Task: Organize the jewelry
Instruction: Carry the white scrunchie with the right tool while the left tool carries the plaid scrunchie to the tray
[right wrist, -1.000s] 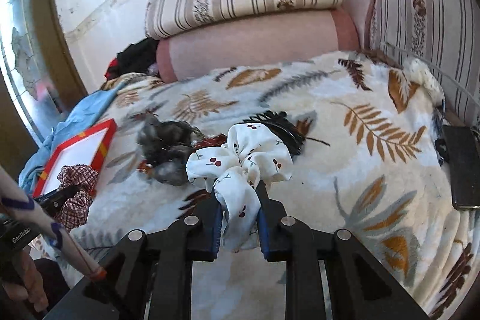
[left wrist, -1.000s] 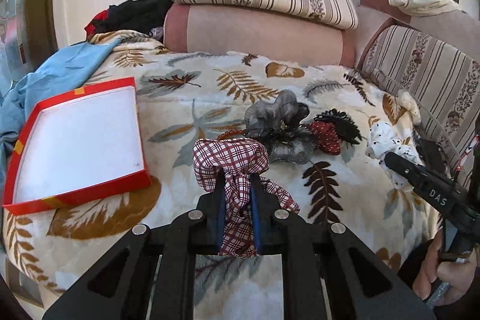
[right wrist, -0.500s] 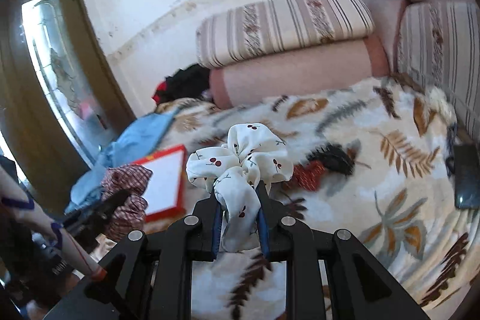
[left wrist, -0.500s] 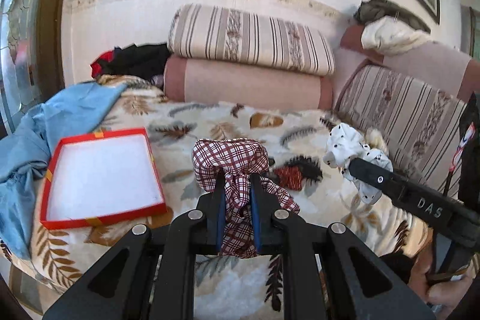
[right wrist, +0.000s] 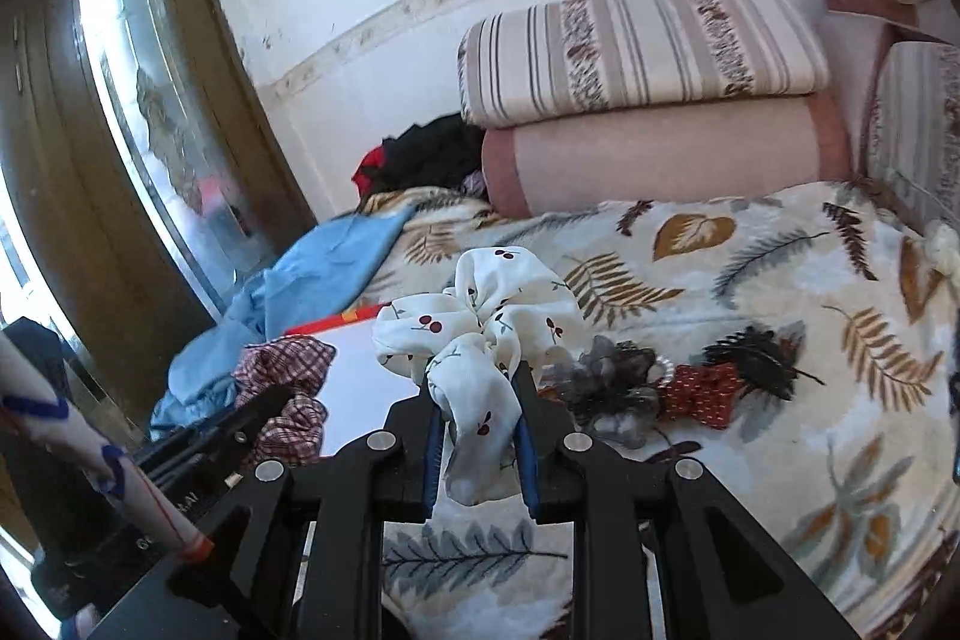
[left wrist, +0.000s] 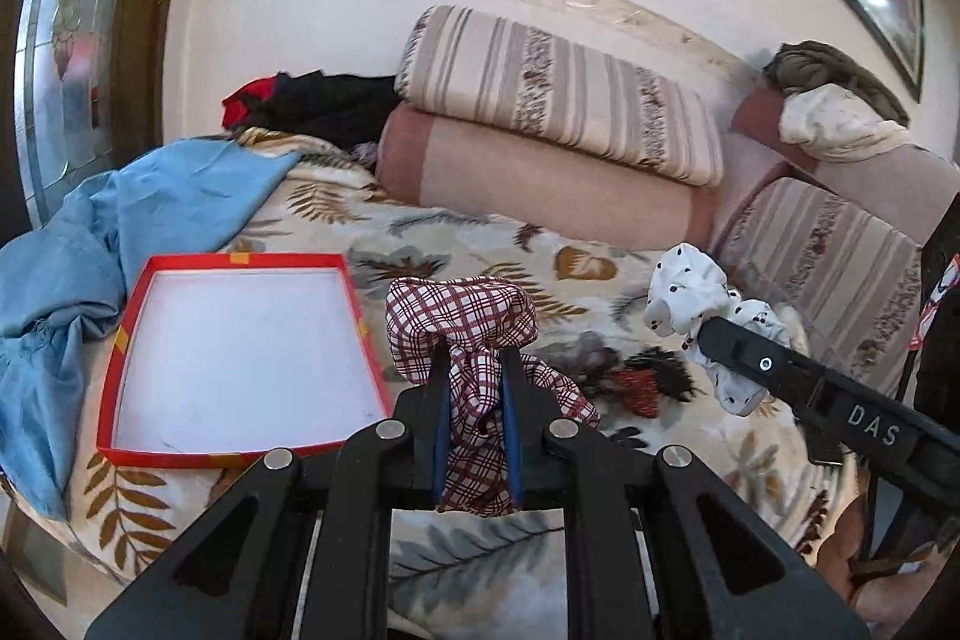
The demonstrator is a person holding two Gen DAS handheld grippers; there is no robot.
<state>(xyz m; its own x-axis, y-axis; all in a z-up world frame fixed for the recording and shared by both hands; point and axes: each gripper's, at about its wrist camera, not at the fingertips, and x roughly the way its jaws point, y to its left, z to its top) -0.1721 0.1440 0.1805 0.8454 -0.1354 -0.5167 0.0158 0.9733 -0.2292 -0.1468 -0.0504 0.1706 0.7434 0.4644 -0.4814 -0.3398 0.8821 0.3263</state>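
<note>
My left gripper (left wrist: 472, 370) is shut on a red-and-white plaid scrunchie (left wrist: 459, 319), held above the bed just right of a shallow red box (left wrist: 240, 358) with a white floor. The right gripper (right wrist: 477, 388) is shut on a white cherry-print scrunchie (right wrist: 480, 316); the same scrunchie (left wrist: 684, 301) shows at the right in the left wrist view. In the right wrist view the plaid scrunchie (right wrist: 282, 370) hangs at lower left, and only a red edge of the box (right wrist: 336, 322) peeks out behind the white scrunchie. On the leaf-print bedspread (right wrist: 780, 280) lie a grey scrunchie (right wrist: 606, 388), a red bow (right wrist: 702, 394) and a black clip (right wrist: 756, 358).
Striped and pink bolsters (left wrist: 558, 130) line the back wall. A blue cloth (left wrist: 120, 232) is heaped left of the box, dark clothes (left wrist: 324, 100) behind it. A wooden door with glass (right wrist: 120, 130) stands at the left. A person's sleeve (right wrist: 72, 448) shows at lower left.
Both grippers have risen from the bedspread, each carrying its scrunchie, and swung left toward the red box. The grey scrunchie, red bow and black clip stay on the bed, now farther below.
</note>
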